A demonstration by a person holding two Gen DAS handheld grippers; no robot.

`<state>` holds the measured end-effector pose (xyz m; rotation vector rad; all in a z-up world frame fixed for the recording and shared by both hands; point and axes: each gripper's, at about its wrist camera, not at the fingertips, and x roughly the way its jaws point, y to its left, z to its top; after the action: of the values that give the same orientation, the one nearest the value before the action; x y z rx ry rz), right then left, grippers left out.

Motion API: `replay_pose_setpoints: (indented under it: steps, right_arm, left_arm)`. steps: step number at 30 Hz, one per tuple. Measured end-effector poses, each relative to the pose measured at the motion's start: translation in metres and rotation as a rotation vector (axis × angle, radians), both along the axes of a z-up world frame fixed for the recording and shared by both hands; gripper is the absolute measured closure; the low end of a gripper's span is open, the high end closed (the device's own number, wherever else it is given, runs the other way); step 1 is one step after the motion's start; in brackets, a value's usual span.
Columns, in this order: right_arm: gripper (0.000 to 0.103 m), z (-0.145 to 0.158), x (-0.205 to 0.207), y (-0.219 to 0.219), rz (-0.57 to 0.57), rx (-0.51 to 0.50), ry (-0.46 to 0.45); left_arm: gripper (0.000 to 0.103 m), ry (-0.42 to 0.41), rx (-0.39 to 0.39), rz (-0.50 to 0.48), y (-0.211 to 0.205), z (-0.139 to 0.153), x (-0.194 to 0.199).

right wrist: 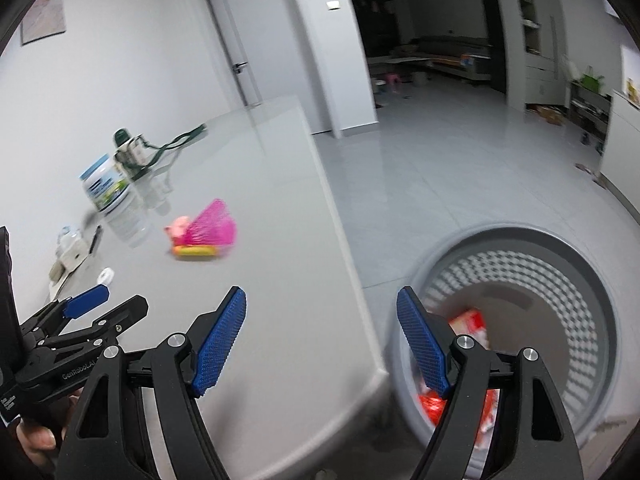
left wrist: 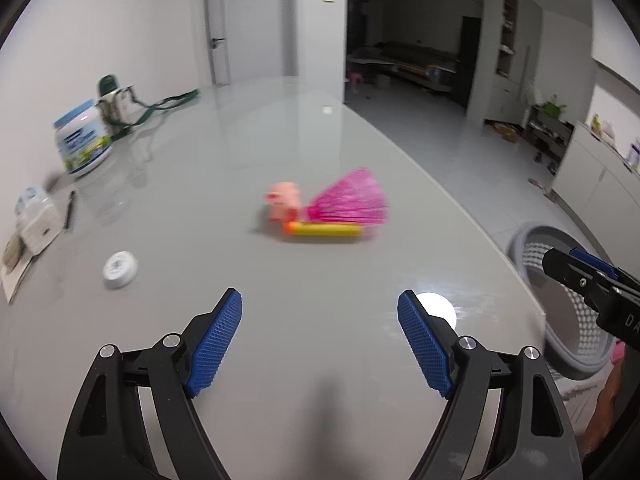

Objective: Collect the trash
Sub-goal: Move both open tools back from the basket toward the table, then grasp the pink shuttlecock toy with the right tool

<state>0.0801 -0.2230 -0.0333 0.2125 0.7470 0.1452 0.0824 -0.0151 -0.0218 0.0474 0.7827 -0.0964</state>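
At twelve o'clock from the spread, empty left tool (left wrist: 320, 340), pink netting (left wrist: 352, 200) lies well apart on the worktop (left wrist: 240, 140); right tool (right wrist: 322, 340), splayed, hovers beside the basket (right wrist: 600, 320).

left wrist: over table (left wrist: 320, 140) | right wrist: table edge, bin (right wrist: 560, 240) | shared: table

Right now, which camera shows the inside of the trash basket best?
The right wrist view: it looks down into the grey basket, showing its perforated wall and red-and-white wrappers at the bottom. The left wrist view catches only part of its rim and wall at the right edge.
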Motion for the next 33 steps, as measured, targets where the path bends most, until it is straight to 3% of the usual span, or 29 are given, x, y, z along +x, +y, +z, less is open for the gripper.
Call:
replay_pose_setpoints:
  steps: [9, 19, 33]
  right_arm:
    - [0.028, 0.004, 0.047, 0.059, 0.123, -0.016, -0.003]
    - [0.028, -0.012, 0.098, 0.12, 0.203, -0.1, 0.03]
    - [0.025, -0.028, 0.143, 0.153, 0.22, -0.198, 0.084]
  left_arm:
    - [0.023, -0.008, -0.014, 0.128, 0.069, -0.001, 0.009]
    - [0.021, -0.03, -0.008, 0.202, 0.122, -0.004, 0.021]
    - [0.021, -0.039, -0.032, 0.206, 0.141, -0.009, 0.026]
